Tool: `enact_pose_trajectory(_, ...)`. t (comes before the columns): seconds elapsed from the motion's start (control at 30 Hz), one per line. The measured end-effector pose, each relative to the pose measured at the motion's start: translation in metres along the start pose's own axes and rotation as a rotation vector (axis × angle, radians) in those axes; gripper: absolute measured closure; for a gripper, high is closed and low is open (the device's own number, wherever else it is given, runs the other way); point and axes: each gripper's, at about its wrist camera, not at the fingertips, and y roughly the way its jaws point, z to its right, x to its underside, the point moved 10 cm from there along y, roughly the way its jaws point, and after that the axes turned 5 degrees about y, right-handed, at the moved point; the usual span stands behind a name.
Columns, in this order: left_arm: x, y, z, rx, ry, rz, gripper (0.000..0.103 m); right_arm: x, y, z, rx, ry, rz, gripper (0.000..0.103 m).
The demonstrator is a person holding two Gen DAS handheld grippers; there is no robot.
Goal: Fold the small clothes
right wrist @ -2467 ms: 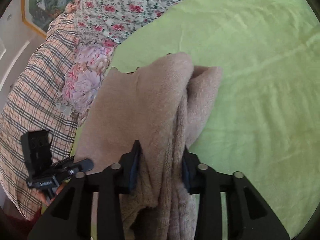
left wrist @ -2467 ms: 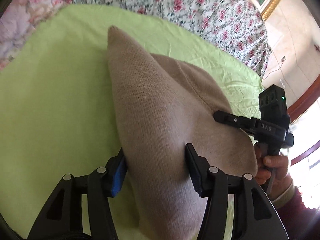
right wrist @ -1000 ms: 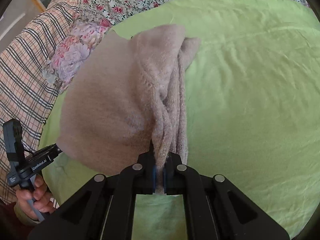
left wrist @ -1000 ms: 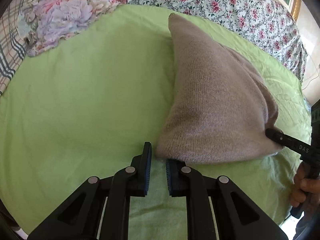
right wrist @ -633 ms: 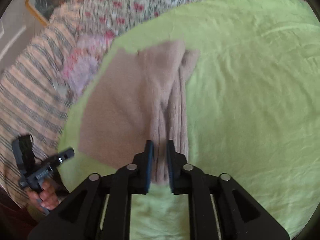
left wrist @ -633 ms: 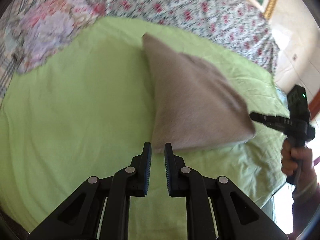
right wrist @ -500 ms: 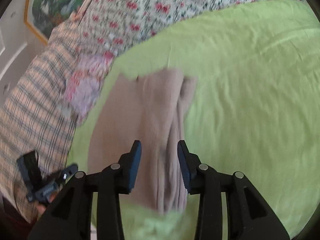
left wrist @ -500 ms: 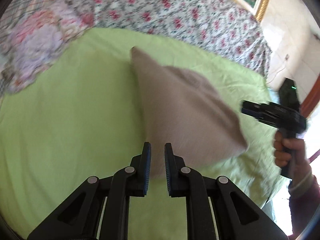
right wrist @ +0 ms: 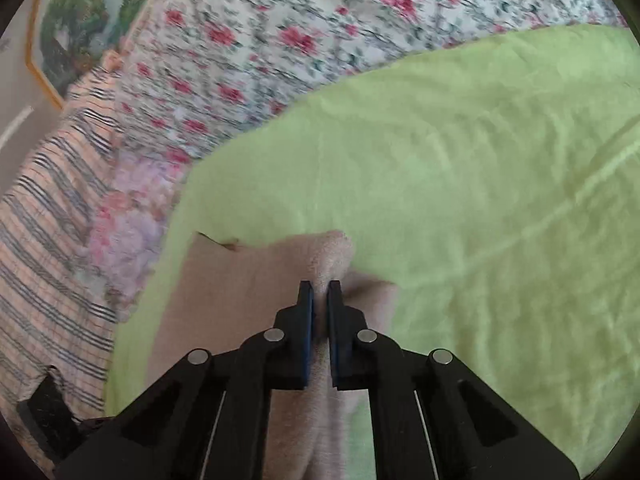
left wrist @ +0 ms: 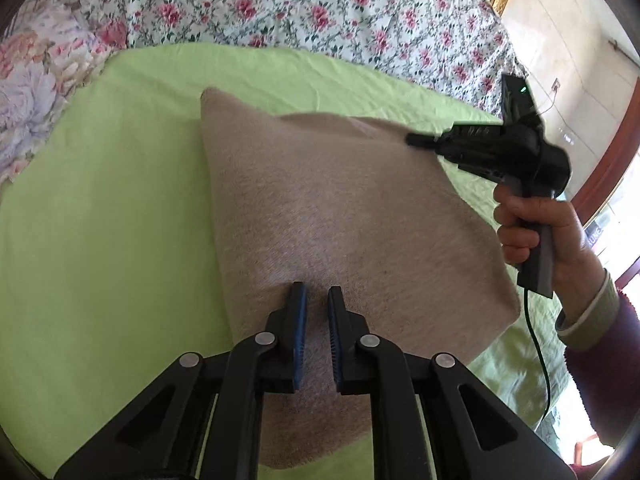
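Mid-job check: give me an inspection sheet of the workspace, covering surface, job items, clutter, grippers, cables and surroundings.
Surface: lime-green bed sheet, lightly creased.
Job's things: beige knitted garment, folded, lying on the sheet.
Clutter: nothing seen.
Grippers: left gripper over the garment, jaws nearly together, nothing seen between them; right gripper nearly closed around a raised fold at the garment's far edge.
Cables: thin green cable hanging from the right gripper's handle.
Surroundings: rose-print floral bedspread, striped plaid blanket, gold-framed picture.
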Motion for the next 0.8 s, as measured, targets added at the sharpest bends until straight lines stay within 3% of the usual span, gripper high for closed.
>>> enact_pose_trajectory(0.1,0.002,0.004,0.000,-0.002,0.003,0.001,0.093,0.017,0.023,0.019,0.028,0.041,-0.046,0.096)
enact_pose_trajectory(0.27,-0.005,-0.005,0.006,-0.020,0.011,0.002,0.093,0.009,-0.005,0.010,0.021,0.050,-0.002,0.089)
enact_pose_trajectory(0.4,-0.025,-0.027,0.012,-0.008,0.027,0.064,0.082,0.012,-0.058,-0.030,-0.068,-0.016,0.057,0.089)
enact_pose_trajectory(0.57,-0.038,-0.010,-0.007,-0.032,-0.022,0.043,0.082,0.058,-0.059,-0.068,-0.134,-0.095,-0.039,0.089)
enact_pose_trajectory(0.6,-0.037,-0.005,-0.012,-0.037,-0.032,0.033,0.082,0.068,-0.052,-0.066,-0.111,-0.106,-0.064,0.089)
enact_pose_trajectory(0.67,-0.032,0.005,-0.019,-0.055,-0.040,0.009,0.080,0.082,-0.035,-0.040,0.015,-0.119,-0.095,0.093)
enact_pose_trajectory(0.8,-0.024,0.016,-0.020,-0.067,-0.014,0.003,0.079,0.087,-0.019,-0.014,0.013,-0.069,-0.087,0.103)
